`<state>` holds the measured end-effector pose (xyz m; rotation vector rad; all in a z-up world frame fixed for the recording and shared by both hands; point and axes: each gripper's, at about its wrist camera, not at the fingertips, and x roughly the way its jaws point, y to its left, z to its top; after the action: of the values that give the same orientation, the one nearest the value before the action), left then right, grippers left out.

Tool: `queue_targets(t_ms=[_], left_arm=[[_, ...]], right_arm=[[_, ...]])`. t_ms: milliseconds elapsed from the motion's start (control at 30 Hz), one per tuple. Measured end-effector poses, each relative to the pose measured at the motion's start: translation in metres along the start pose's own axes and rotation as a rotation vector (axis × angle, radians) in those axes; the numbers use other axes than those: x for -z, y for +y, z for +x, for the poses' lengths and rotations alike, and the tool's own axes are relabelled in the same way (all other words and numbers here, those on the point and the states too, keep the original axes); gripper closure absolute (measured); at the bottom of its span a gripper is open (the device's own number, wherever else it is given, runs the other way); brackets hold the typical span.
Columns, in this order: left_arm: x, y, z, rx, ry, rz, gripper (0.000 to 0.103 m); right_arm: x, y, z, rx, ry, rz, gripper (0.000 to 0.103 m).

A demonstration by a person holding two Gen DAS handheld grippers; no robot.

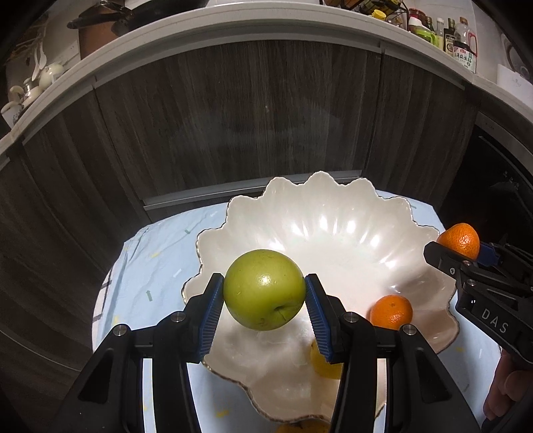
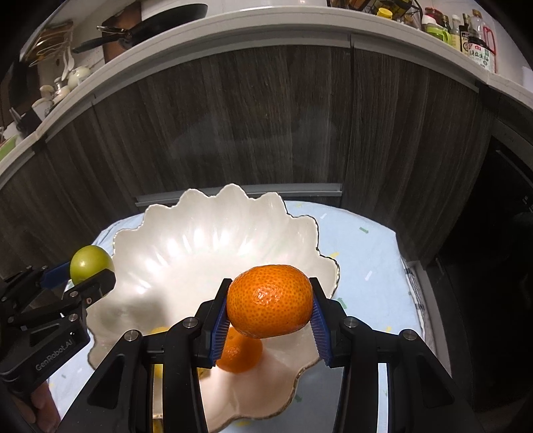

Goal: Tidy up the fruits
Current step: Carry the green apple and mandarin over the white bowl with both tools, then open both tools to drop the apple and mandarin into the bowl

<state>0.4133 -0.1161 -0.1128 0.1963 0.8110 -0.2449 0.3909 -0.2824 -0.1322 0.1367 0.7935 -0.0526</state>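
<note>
Above white bowl, smooth green apple

A home kitchen: counter with frying pan, sauce bottles

Both wrist views sharp at centre, heavy fisheye bend at edges with black vignette in the corners; overhead light, bright on the white bowl with streaky glare along its ribs; small specular spots on the green apple and the held orange; dark wood cabinet dim, slightly hazy; soft shadows under both fruits inside the bowl; far-right side near black.
</note>
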Motion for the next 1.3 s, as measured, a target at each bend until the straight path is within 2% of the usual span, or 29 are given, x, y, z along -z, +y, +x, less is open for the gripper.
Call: queue_targets(t_ms=[400,467,500,567,700,800,867,1300], left_arm=[[-0.001,-0.001,0.013,0.011,0.053,-0.007,0.053],[0.000,-0.001,0.010,0.000,0.039,-0.007,0.035],[0.000,0.000,0.006,-0.010,0.023,-0.009,0.032],[-0.001,0.000,0.003,-0.021,0.012,-0.006,0.025],[-0.003,0.001,-0.002,-0.032,0.007,-0.008,0.021],[-0.003,0.003,-0.009,-0.040,-0.008,-0.021,0.011],[-0.002,0.004,-0.013,-0.043,-0.012,-0.026,0.006],[0.008,0.009,-0.055,-0.054,-0.040,-0.030,0.005]], right_arm=[[0.000,-0.004,0.014,-0.010,0.067,0.015,0.057],[0.001,-0.005,0.016,0.001,0.079,0.022,0.053],[0.002,-0.006,0.015,0.009,0.077,0.030,0.041],[0.001,-0.007,0.010,0.021,0.052,0.038,0.029],[-0.001,-0.007,0.003,0.034,0.035,0.040,0.027],[-0.001,-0.007,-0.004,0.057,0.023,0.035,0.019],[-0.002,-0.006,-0.009,0.063,0.013,0.033,0.019],[0.006,0.006,-0.049,0.060,-0.031,0.032,0.018]])
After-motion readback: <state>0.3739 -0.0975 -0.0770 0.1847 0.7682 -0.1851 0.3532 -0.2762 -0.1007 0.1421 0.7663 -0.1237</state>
